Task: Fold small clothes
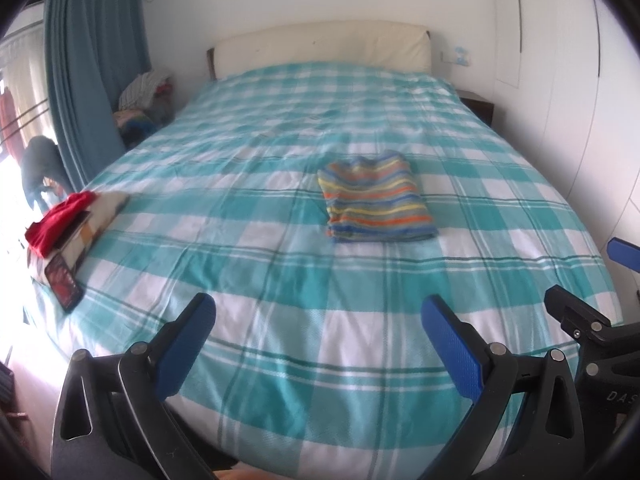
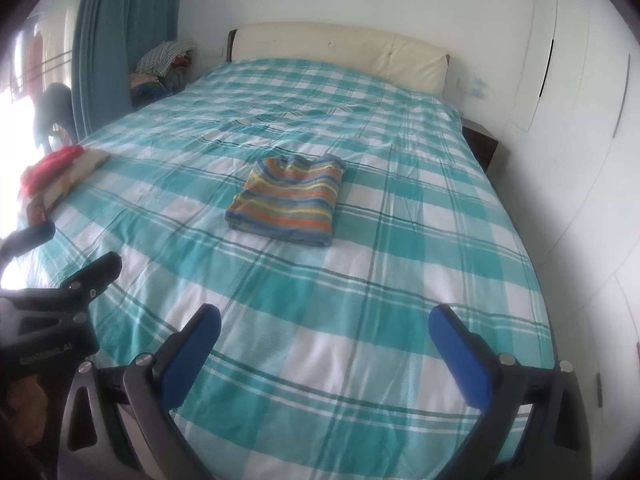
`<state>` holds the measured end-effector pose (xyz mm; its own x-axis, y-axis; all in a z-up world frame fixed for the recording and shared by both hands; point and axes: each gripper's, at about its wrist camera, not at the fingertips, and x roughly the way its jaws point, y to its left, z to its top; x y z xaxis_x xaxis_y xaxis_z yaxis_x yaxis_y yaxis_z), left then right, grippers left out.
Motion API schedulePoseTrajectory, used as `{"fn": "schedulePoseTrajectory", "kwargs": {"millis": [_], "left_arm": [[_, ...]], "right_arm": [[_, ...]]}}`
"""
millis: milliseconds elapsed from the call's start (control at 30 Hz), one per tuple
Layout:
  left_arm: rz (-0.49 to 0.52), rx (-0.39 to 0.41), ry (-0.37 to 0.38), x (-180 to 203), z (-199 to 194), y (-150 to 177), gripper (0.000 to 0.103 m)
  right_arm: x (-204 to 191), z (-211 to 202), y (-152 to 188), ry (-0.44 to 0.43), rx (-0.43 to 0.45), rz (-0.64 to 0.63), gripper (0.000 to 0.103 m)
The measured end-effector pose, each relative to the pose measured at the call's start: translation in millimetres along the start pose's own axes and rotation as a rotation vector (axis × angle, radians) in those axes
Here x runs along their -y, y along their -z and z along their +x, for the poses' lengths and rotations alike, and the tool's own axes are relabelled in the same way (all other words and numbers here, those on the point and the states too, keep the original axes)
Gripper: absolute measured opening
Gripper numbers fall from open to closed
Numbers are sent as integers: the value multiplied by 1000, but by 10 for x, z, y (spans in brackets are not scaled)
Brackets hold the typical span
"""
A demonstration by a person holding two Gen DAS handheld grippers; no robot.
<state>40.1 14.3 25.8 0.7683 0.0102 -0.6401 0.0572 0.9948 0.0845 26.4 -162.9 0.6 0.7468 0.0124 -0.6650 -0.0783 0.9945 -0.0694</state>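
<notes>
Teal-checked bed (image 1: 280,264) under folded striped garment (image 1: 376,200).

White letters "DAS" show, cut off at the frame edge, on the black body of the right gripper (image 1: 624,264), just right of the left gripper (image 1: 316,316). Lettering on the left gripper's body is too blurred to read.

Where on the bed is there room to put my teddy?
Bare checked bedspread lies between the striped folded garment and the open claws, and beyond the garment toward the headboard. The bed's left edge is crowded: red cloth on a box.
</notes>
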Motion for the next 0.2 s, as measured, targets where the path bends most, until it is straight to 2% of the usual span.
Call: {"fn": "schedulePoseTrajectory", "kwargs": {"millis": [200], "left_arm": [[10, 17, 1, 37, -39, -15, 103]], "right_arm": [[21, 10, -3, -3, 3, 6, 102]]}}
